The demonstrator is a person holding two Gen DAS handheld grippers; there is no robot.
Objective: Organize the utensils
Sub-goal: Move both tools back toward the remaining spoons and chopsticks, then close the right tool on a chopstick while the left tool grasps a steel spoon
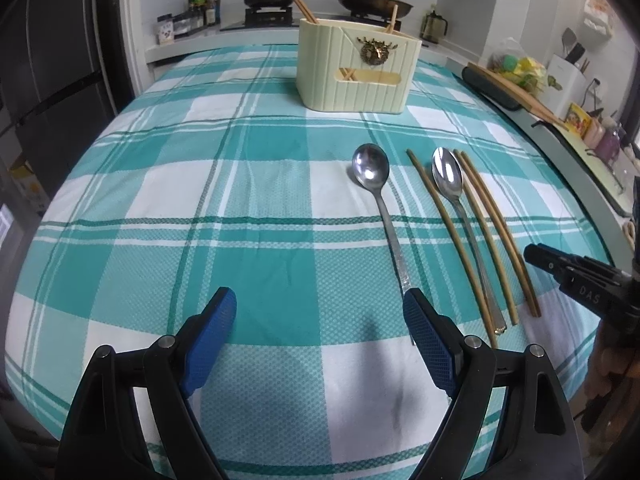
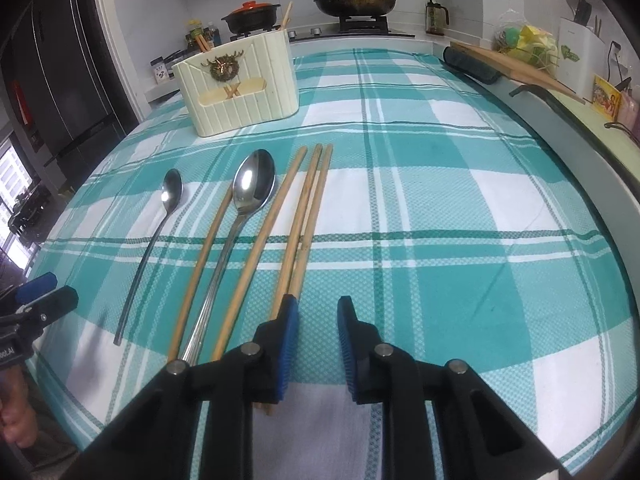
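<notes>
Two spoons, four chopsticks; cloth bare rightward.

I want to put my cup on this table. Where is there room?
Bare checked cloth lies left of the round spoon, up to the cream holder. More lies right of the chopsticks. It is crowded where spoons and chopsticks lie side by side.

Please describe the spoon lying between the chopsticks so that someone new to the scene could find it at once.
Start at the cream utensil holder standing on the teal checked tablecloth; a row of utensils lies in front of it. The larger spoon has chopsticks on both sides. Unlike the smaller spoon, which lies alone at the row's end, its bowl is broader and oval.
</notes>
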